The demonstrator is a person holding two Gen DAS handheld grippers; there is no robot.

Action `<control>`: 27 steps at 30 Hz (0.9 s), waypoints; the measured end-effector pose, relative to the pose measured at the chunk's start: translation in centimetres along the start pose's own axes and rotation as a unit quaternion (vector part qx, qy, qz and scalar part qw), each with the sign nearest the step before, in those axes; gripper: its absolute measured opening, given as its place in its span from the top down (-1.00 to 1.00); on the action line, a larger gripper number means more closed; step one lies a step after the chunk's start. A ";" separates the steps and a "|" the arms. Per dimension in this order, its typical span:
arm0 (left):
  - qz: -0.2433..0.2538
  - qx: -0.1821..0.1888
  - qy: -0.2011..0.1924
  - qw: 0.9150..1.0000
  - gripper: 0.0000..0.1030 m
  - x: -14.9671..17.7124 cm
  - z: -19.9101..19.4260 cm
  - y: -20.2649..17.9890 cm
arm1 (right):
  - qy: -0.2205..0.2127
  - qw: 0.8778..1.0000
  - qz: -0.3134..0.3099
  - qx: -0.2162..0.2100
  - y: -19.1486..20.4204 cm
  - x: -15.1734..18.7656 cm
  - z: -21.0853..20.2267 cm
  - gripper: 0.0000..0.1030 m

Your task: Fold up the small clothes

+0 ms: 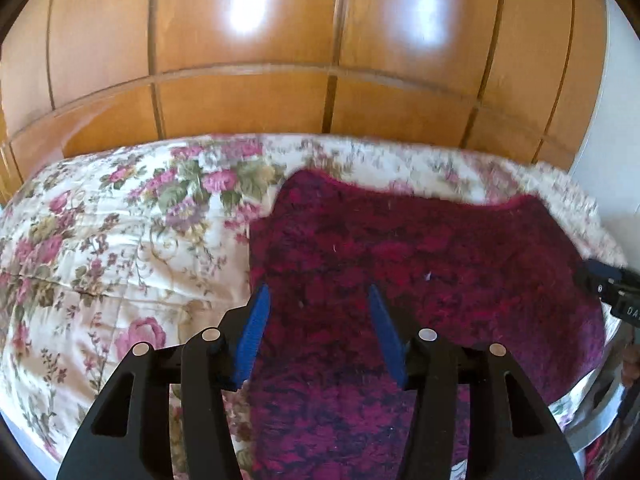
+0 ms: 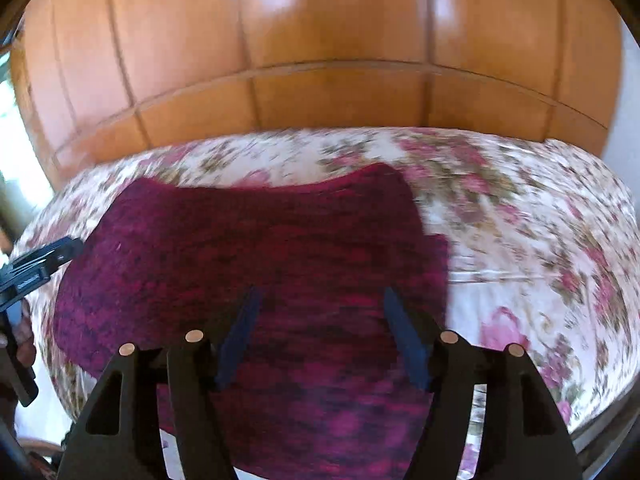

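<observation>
bedspread point(image 1: 100, 240): white cloth with pink flowers and green leaves; it covers the bed from the left edge to the right edge in both views.
left gripper point(image 1: 318, 294): black body with blue fingers point(image 1: 256, 332); the fingers stand apart, released, and nothing is between them. it hangs over the near left part of the garment. its left finger is about over the left edge of the garment.
garment point(image 1: 420, 260): dark red and magenta knitted piece, fuzzy. it lies flat on the bedspread, in front of both grippers. the far edge is curved, with a raised corner at each end.
right gripper point(image 2: 320, 296): black body with dark blue fingers point(image 2: 408, 344); the fingers are spread wide, released, and hold nothing. it hangs over the near right part of the garment. the view is blurred.
wardrobe point(image 2: 320, 40): shiny orange-brown wooden panels behind the bed, with bright reflections of light.
wall point(image 1: 620, 120): white, at the far right.
</observation>
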State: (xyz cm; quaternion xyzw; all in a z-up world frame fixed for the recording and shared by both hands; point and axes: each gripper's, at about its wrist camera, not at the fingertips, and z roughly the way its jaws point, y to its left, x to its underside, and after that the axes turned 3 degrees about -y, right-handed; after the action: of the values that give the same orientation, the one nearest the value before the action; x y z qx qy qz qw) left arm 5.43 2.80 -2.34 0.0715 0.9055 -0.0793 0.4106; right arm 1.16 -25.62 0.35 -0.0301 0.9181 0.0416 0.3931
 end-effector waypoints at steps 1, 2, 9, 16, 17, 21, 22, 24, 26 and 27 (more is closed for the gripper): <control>0.001 -0.010 0.007 1.000 0.02 0.2 0.5 -0.1 | 0.009 1.000 -0.004 0.008 0.2 0.0 0.7 -0.27; -0.001 -0.018 0.013 1.000 0.02 0.5 1.2 0.1 | 0.020 1.000 -0.005 0.020 0.3 0.1 1.7 -0.27; -0.094 -0.013 0.047 0.994 -0.28 0.6 3.0 3.1 | 0.036 0.999 0.013 0.012 -1.4 -0.9 4.6 -0.46; -0.033 -0.042 -0.025 0.998 -0.28 -0.9 -1.0 -0.1 | -0.005 0.995 0.085 -0.049 -5.4 -0.7 0.6 -0.83; -0.027 -0.041 -0.030 0.998 -0.28 -1.2 -1.2 -0.6 | -0.005 0.993 0.102 -0.054 -6.3 -0.4 0.2 -0.89; -0.013 -0.011 -0.037 0.999 -0.28 -1.9 -1.4 -2.9 | 0.025 0.981 0.185 -0.056 -10.5 2.0 0.6 -0.96; -0.008 -0.007 -0.035 0.999 -0.28 -2.0 -1.2 -3.4 | 0.031 0.977 0.200 -0.062 -11.2 2.5 0.8 -0.96; 0.001 0.007 -0.030 1.000 -0.28 -2.0 -0.8 -4.6 | 0.044 0.969 0.230 -0.077 -12.4 3.8 1.3 -0.96; 0.012 0.015 -0.025 0.999 -0.28 -2.0 -0.5 -5.7 | 0.058 0.958 0.263 -0.103 -13.7 5.1 2.1 -0.96; 0.022 0.019 -0.021 0.999 -0.28 -2.0 -0.2 -6.4 | 0.062 0.951 0.279 -0.118 -14.2 5.7 2.4 -0.96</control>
State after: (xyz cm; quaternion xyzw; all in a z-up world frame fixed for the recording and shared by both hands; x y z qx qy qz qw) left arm 5.32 -3.54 -0.15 0.0971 0.8933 -0.0892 0.4297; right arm 0.18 -39.66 -6.16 0.1783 0.9011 0.2555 0.3016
